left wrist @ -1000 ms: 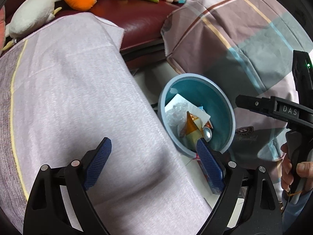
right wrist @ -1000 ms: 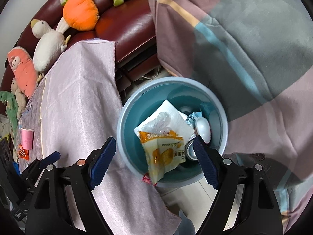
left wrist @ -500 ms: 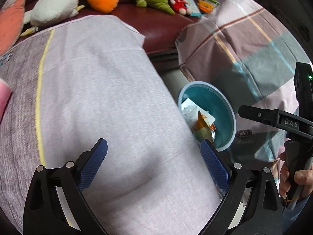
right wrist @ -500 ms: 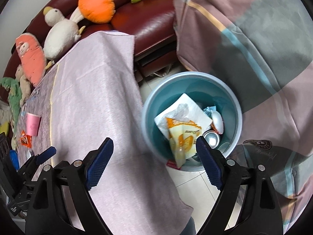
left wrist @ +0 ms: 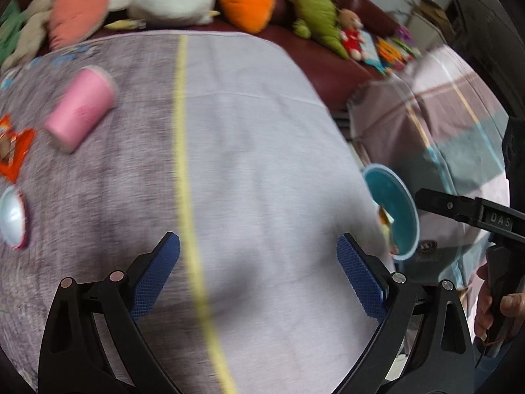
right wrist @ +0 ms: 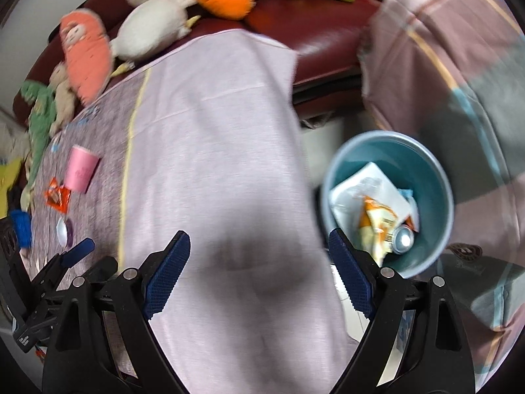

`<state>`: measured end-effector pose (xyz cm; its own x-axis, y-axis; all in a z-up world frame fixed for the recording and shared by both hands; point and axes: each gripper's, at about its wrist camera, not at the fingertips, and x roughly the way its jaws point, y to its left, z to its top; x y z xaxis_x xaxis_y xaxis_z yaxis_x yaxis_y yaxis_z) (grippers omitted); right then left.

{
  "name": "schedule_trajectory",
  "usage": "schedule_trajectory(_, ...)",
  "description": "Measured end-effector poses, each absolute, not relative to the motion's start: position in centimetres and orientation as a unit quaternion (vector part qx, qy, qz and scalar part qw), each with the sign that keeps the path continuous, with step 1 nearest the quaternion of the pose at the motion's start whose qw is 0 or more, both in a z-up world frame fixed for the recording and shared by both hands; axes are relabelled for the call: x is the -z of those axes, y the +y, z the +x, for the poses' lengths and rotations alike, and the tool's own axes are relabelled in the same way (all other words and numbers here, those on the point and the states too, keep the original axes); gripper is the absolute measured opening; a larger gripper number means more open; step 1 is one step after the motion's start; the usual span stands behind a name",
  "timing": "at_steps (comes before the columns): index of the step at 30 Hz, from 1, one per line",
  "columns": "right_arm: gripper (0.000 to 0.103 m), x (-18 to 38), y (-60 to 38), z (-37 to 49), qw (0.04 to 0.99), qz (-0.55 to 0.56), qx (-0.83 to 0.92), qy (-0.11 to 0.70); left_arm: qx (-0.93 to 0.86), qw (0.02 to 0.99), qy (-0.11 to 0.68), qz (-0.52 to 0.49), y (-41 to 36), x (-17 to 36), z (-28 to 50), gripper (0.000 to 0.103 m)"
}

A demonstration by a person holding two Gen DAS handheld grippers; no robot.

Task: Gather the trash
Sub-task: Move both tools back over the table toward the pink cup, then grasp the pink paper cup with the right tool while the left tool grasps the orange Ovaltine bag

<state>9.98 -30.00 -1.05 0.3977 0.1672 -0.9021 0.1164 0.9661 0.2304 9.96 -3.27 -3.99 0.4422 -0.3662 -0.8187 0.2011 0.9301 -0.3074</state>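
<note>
Trash remaining on the desk [left wrist: 262,170]: a pink cup [left wrist: 80,108], an orange wrapper [left wrist: 14,151] and a small lid [left wrist: 11,218], all far left of the left tool [left wrist: 259,275]. Both views have swung away from the bin [right wrist: 390,203], now right of the right tool [right wrist: 259,269] and already holding wrappers and a can. Left jaws have just opened wider, right jaws slightly; both tools stand wide and empty. Reading: one drop-off finished, next pickup beginning, probably the cup.
</note>
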Motion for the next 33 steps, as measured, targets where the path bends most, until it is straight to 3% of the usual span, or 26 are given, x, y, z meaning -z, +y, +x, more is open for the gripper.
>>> schedule_trajectory(22,0.082,-0.2,-6.2,17.4,0.818,-0.026,-0.125,0.561,0.011,0.866,0.465,-0.185,21.4,4.5,10.2,0.096)
schedule_trajectory(33,0.082,1.6,0.5,23.1,0.797,-0.005,-0.159,0.582,-0.034,0.869,0.461,-0.178,26.3,4.9,13.9,0.096)
